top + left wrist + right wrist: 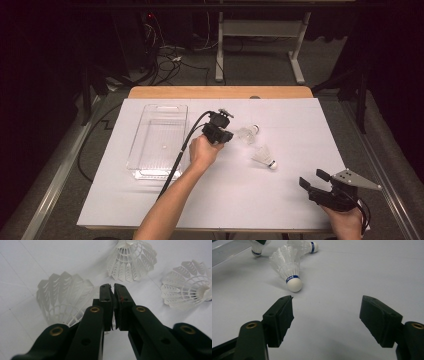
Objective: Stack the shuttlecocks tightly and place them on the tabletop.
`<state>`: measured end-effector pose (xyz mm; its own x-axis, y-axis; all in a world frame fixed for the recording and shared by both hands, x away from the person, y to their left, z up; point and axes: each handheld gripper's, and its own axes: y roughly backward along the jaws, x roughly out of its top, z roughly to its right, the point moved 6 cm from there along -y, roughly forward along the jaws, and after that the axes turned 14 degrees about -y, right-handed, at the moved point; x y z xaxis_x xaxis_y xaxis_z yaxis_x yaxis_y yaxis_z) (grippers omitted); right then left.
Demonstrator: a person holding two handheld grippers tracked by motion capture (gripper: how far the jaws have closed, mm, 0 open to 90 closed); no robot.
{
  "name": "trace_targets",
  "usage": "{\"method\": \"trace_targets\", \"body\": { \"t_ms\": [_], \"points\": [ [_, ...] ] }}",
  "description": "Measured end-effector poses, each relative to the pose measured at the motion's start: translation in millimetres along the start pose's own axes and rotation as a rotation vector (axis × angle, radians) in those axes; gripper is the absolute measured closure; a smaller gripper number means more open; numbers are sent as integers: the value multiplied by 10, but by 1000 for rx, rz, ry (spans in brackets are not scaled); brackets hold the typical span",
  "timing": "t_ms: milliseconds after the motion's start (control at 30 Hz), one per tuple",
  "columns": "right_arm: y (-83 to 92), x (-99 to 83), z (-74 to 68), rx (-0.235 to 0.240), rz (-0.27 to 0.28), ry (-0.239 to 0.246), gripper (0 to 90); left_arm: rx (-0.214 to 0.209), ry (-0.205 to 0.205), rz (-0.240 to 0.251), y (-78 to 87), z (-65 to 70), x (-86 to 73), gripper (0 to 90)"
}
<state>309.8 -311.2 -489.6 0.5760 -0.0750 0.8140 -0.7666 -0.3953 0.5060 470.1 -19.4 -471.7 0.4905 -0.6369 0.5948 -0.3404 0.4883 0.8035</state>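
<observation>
Three white shuttlecocks with blue bands are in play. My left gripper (226,135) (113,286) hovers at the table's middle, its jaws nearly together, pinching the skirt rim of one shuttlecock (62,297) (257,249), which hangs cork down. Two others lie on the white sheet just right of it: a far shuttlecock (248,132) (131,260) (303,246) and a near shuttlecock (265,157) (186,291) (287,267). My right gripper (313,179) (327,300) rests open near the front right corner, nothing between its jaws, pointed toward the near shuttlecock.
A clear plastic tray (136,145) (224,253) lies left of my left hand, holding no shuttlecock. The white sheet (225,200) covers most of the wooden table. Cables and table legs stand on the floor beyond the far edge.
</observation>
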Motion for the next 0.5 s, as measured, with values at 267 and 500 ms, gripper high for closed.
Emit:
{"method": "trace_targets", "body": {
  "t_ms": [267, 500],
  "points": [
    [-1, 0, 2, 1, 0, 0, 274, -11, -8, -6, -55, 35, 12, 858],
    [-2, 1, 4, 2, 1, 0, 274, -15, -15, -14, -97, 59, 14, 857]
  ]
}}
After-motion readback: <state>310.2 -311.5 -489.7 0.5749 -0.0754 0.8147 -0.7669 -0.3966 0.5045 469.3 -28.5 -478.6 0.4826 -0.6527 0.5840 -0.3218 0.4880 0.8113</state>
